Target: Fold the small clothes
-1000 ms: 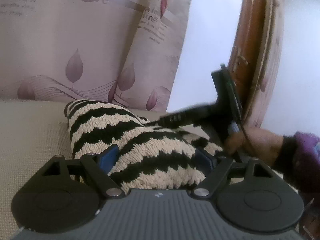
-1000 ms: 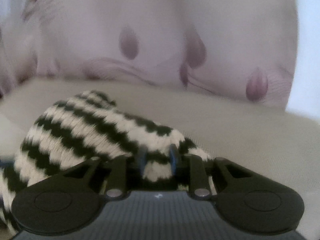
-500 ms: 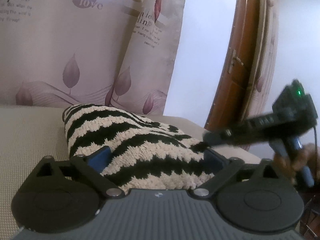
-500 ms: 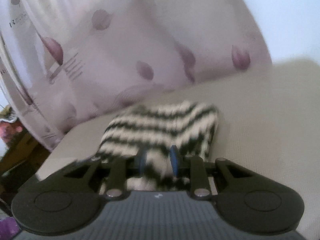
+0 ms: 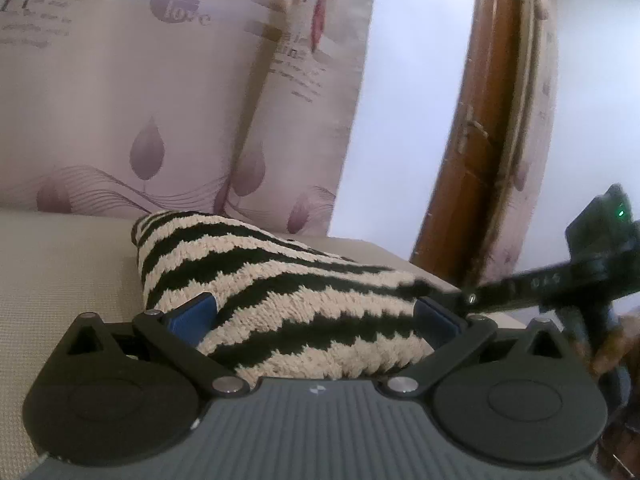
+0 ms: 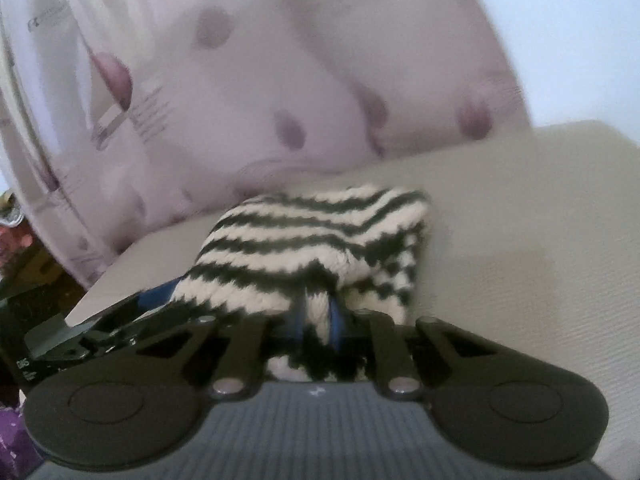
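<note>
A small knitted garment with black and cream zigzag stripes (image 5: 260,276) lies bunched on a beige cushion (image 5: 60,272). My left gripper (image 5: 312,316) stands open with the garment's near edge lying between its blue pads (image 5: 192,314). My right gripper (image 6: 318,318) is shut on a fold of the same garment (image 6: 304,240) at its near edge; it also shows in the left wrist view (image 5: 568,276) at the garment's right end. My left gripper shows at the left in the right wrist view (image 6: 100,324).
A pale curtain with purple leaf prints (image 5: 160,100) hangs behind the cushion. A brown wooden frame (image 5: 480,140) stands at the right. The cushion's edge (image 6: 92,284) drops off to dark clutter at the left of the right wrist view.
My right gripper has swung out to the right with the garment's end pinched, stretching the garment sideways. My left gripper has stayed open around the near edge.
</note>
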`<state>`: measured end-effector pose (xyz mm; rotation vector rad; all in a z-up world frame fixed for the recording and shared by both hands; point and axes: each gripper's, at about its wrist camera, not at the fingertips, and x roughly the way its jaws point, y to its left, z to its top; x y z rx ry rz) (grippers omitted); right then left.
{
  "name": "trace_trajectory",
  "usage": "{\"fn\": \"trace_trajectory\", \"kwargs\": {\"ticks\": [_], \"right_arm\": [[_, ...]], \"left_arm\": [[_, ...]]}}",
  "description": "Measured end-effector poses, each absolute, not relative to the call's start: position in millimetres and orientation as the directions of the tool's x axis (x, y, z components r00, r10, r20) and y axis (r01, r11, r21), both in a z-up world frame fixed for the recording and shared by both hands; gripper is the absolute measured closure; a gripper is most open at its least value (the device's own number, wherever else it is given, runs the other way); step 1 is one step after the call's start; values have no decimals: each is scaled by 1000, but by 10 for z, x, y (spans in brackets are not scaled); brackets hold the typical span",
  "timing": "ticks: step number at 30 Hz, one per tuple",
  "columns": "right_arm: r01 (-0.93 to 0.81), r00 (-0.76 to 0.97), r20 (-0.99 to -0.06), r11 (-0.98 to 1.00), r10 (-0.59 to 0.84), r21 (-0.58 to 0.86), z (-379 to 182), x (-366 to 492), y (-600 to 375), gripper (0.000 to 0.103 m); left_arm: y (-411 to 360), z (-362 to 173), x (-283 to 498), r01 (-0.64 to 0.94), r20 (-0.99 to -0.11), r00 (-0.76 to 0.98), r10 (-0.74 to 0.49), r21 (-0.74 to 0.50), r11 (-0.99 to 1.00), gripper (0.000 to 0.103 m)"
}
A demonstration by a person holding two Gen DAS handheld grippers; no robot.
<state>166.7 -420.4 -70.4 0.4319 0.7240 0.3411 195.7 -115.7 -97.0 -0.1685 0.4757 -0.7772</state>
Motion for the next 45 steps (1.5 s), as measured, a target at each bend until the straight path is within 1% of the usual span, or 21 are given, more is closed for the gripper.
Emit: {"fn": "trace_trajectory", "kwargs": {"ticks": [2,3,5,7,12,15,18,20,21,23,25,26,27,29,30,31,32,35,40,43,45], "right_arm": [[-116,676,-613,881,408,459,-837,1617,-4233,93],[-102,660,-623,872,419,478,-936,1601,-4262,94],[-68,667,-589,824,457,562,-1028,1576,-4367,93],[-62,672,-562,793,482,606,-1043,1580,-4400,93],[-41,683,-543,767,489,640,-1015,1599,-4406,89],[-61,725,-526,802,445,594,-834,1524,-4346,87],[-106,776,-510,873,372,475,-569,1496,-4182,87],[-129,785,-499,884,369,450,-496,1565,-4096,87],[-135,780,-510,892,364,431,-496,1610,-4051,87],[-134,760,-558,921,333,366,-588,1703,-3955,87],[-112,710,-641,946,290,305,-811,1774,-3893,88],[-107,711,-651,955,267,276,-916,1755,-3888,88],[-101,732,-631,958,255,269,-979,1716,-3910,88],[-81,744,-617,950,259,301,-1023,1681,-3974,87],[-71,751,-612,952,249,299,-1043,1669,-3981,72],[-44,754,-618,956,222,289,-1072,1666,-3979,53],[-20,753,-626,957,204,288,-1091,1685,-3977,49],[-3,746,-631,948,214,319,-1111,1716,-4053,45],[-9,759,-625,962,185,274,-1103,1665,-3967,44],[-8,756,-626,959,192,284,-1118,1671,-3996,42],[-1,753,-628,956,193,293,-1124,1679,-4011,39]], "left_arm": [[-1178,-963,1920,648,-351,606,-714,-303,699,0],[-1190,-962,1912,653,-354,603,-715,-295,698,0],[-1191,-961,1915,650,-357,606,-711,-292,701,0],[-1167,-967,1928,640,-356,611,-707,-304,706,0],[-1202,-967,1908,625,-381,628,-679,-273,732,3],[-1213,-964,1902,623,-386,632,-671,-260,737,3],[-1221,-961,1913,622,-389,634,-668,-256,740,2],[-1239,-957,1906,622,-393,637,-663,-245,743,1],[-1244,-955,1904,623,-395,638,-661,-241,745,1],[-1264,-951,1906,622,-399,641,-656,-231,748,0],[-1273,-949,1901,627,-401,639,-657,-223,746,0],[-1284,-944,1898,632,-402,638,-657,-215,745,0],[-1304,-940,1889,632,-408,641,-650,-200,749,0],[-1339,-940,1881,633,-417,646,-639,-174,754,0],[-1354,-941,1877,631,-422,651,-631,-162,759,0],[-1366,-944,1875,624,-428,657,-620,-152,766,0],[-1369,-944,1873,622,-429,660,-617,-148,769,0],[-1373,-950,1868,619,-432,665,-610,-139,773,0],[-1404,-948,1852,605,-439,680,-588,-118,788,0],[-1407,-948,1848,600,-442,683,-581,-113,792,0],[-1413,-948,1845,597,-444,687,-575,-107,795,0]]}}
